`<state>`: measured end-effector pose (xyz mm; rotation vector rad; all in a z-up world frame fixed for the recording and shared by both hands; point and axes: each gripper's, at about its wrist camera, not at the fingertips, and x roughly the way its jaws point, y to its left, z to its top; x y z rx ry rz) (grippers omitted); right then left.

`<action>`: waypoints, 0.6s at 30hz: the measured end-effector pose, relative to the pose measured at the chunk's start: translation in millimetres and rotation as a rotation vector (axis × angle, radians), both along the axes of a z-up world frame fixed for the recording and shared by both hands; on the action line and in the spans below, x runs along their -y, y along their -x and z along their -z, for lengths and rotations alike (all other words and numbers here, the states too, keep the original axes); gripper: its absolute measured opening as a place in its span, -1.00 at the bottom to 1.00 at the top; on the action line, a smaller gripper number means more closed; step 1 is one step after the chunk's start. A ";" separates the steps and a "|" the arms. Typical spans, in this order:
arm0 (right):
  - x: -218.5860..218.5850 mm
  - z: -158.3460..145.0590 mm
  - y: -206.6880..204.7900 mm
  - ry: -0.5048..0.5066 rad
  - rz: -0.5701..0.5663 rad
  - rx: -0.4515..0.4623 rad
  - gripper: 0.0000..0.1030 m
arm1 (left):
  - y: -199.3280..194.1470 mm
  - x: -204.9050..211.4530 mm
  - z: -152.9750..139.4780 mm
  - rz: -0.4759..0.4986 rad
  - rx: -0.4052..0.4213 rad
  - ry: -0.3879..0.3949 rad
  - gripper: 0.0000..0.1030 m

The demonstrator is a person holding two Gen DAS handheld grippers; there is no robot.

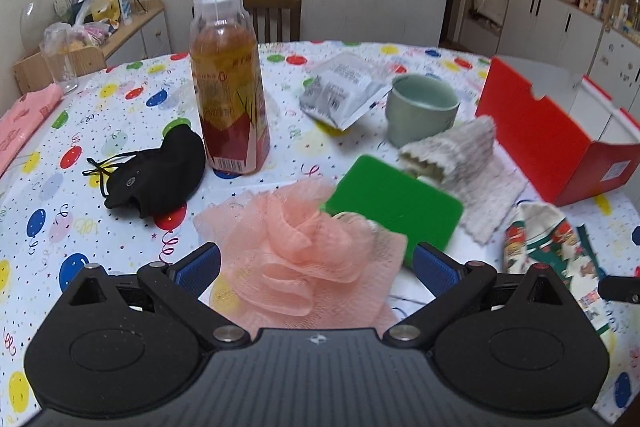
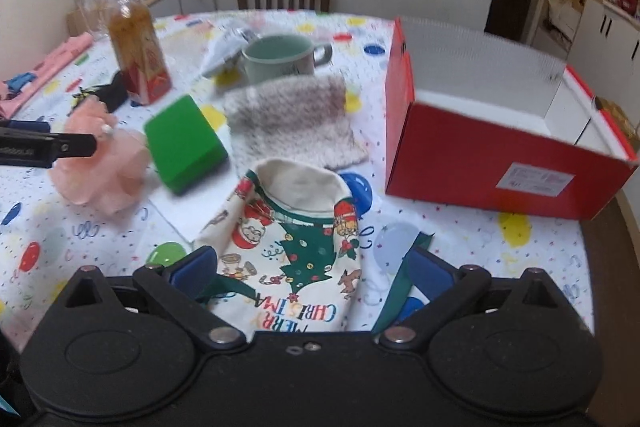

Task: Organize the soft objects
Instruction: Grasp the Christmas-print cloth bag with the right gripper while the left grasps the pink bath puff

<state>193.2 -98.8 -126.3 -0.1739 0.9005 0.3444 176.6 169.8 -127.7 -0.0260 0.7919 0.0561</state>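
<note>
The left gripper (image 1: 316,265) is held wide open, its blue pads on either side of a pink mesh sponge (image 1: 304,247) at the lower centre of the left wrist view; no grip on it is seen. Just right of the sponge a green block (image 1: 394,205) is seen, and beyond it a grey knitted cloth (image 1: 460,163). A black pouch (image 1: 154,173) and a bottle (image 1: 228,87) are placed at the left centre.

The right gripper (image 2: 316,271) is also spread wide, with a Christmas sock (image 2: 296,239) lying between its pads at the lower centre of the right wrist view. A green ribbon (image 2: 400,287) is found beside the right pad. A red box (image 2: 492,163), open on top, is set at the right. A mug (image 2: 280,59) is placed in the upper centre, on the balloon-print tablecloth (image 2: 460,239).
</note>
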 end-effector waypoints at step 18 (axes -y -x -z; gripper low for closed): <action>-6.0 48.1 -44.4 0.031 0.105 -0.088 0.52 | -23.0 -13.5 36.5 0.049 -0.057 0.022 0.98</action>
